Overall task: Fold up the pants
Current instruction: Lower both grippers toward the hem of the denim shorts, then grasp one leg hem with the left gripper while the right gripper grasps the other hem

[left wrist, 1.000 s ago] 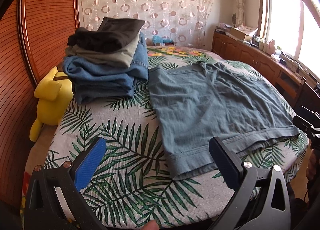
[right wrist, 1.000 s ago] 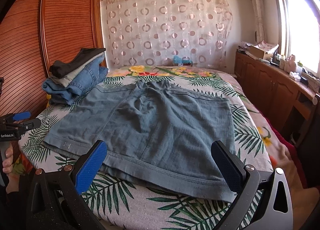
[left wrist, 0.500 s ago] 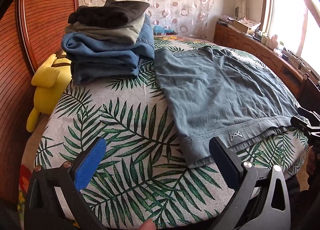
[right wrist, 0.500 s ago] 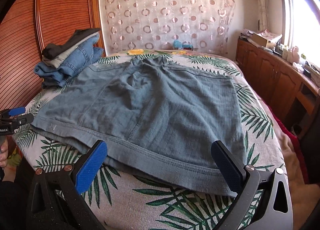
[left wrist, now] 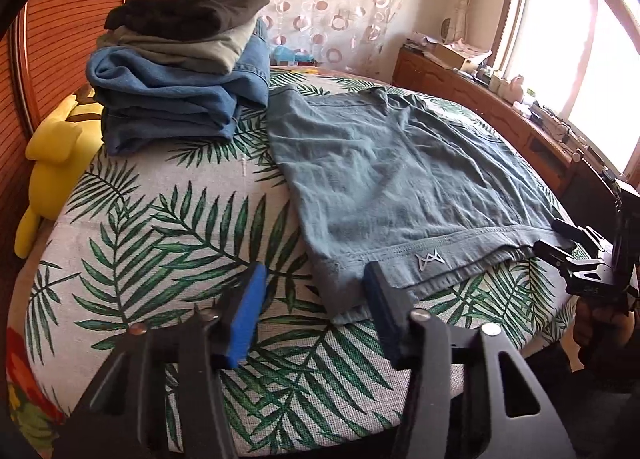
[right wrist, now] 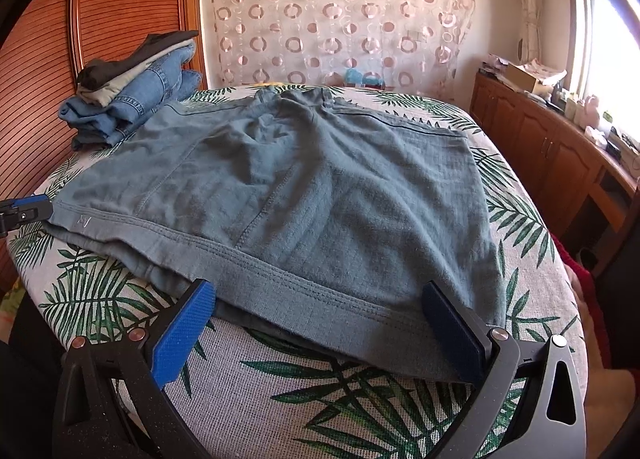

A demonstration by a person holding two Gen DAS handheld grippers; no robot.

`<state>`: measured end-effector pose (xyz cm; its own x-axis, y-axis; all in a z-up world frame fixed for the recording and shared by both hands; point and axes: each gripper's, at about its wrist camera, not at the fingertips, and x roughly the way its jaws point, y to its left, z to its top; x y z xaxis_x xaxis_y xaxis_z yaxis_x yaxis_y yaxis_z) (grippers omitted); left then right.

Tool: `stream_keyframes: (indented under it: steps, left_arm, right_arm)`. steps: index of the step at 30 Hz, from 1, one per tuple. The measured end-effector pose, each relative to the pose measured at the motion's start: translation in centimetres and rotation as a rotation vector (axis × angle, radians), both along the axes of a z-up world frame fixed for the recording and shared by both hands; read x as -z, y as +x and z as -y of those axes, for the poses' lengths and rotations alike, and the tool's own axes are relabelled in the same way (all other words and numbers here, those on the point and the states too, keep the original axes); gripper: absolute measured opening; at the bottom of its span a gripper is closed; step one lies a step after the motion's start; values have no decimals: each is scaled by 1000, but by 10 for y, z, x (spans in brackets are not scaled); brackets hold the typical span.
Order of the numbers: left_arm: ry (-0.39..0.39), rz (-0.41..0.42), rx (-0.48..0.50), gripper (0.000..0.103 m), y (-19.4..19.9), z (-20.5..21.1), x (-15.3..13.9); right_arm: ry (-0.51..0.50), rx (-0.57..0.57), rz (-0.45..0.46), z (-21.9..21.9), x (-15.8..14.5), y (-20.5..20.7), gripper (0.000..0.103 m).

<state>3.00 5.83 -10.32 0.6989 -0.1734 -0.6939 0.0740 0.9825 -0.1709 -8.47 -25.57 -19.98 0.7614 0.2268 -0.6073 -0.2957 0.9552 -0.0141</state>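
bedroom, leaf-print bedspread [left wrist: 172, 227] as work surface; circle-pattern curtain [right wrist: 340, 19] behind, wooden cabinets [right wrist: 536, 139] along the window side. grey-blue pants [left wrist: 396, 179] lie spread flat on the spread, hem band toward the cameras, small logo on the band near the left corner. stack of folded clothes [left wrist: 180, 71] sits at the far left, just beside the pants' upper edge. yellow plush toy [left wrist: 52, 151] wedged between bed and wood panel, partly cut off by the bed edge.

left gripper [left wrist: 316, 299]: jaws partly open, about half their widest spread, straddling the near left corner of the hem; right pad sits on or just over the cloth. cannot tell whether any fabric is pinched; nothing looks clamped. right gripper [right wrist: 320, 315]: jaws wide open, hem band between the pads at the near right side, holding nothing.

hard to make out: lower layer of the pants under the hem, only a sliver shows. far waistband is bunched and unclear. in the left view the right gripper appears only as dark parts at the frame's right edge.

versus 0.5 s ago: left jaws have narrowed markedly and moved closer to the hem corner; right gripper has advanced so the hem now lies between its pads; pants unmoved.
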Motion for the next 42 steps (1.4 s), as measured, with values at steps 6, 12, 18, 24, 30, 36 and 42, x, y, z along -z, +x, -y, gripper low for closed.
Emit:
stream_keyframes:
  steps: [6,12,18,24,30,36,42]
  left_arm:
    - [17,1,27,34,1,7,4]
    - [10,12,63,10,5,12,0]
    - [-29,51,139,8,6,27,-22]
    - [-25,88,218,8,21,52,-44]
    - [-27,116,288,8,35,79,-64]
    - [-34,133,348,8,51,104,-80]
    - [-36,150,415,8,66,135,-97]
  right_arm:
    - [5,-1,16,4,3,-10,103]
    - [4,-6,17,6,2,-13,103]
    - [2,-20,6,5,-2,4,98]
    - [32,-3,4,13,-7,19,78]
    - [38,7,20,18,-14,18,67]
    - [21,2,27,23,-20,14,62]
    - [36,29,43,28,-22,17,61]
